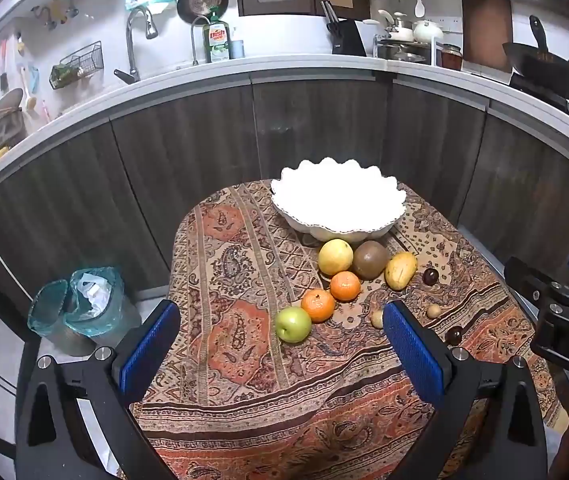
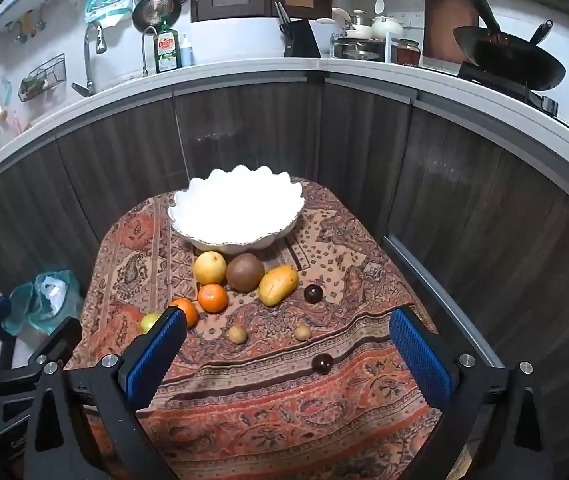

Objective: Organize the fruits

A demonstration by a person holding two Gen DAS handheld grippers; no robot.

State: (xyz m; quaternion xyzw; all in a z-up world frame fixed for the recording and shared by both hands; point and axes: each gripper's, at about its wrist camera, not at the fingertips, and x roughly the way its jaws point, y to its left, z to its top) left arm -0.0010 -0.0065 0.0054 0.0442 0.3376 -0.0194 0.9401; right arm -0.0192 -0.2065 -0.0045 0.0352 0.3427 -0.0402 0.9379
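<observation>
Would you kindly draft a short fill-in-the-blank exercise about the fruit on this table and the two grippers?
1. The white scalloped bowl holds ____ fruit.
2. The fruit nearest the left gripper is a ____ apple.
3. The jaws of the right gripper are ____, with nothing between them.
4. The number of oranges on the patterned cloth is ____.

Missing words: no; green; open; two

- Your right gripper's blue pad [image 2: 156,356] hides most of the green apple [image 2: 149,322].
- Your left pad [image 1: 412,354] covers part of a small tan fruit [image 1: 377,319].
- The white bowl's [image 1: 338,200] inside is glared out.
</observation>
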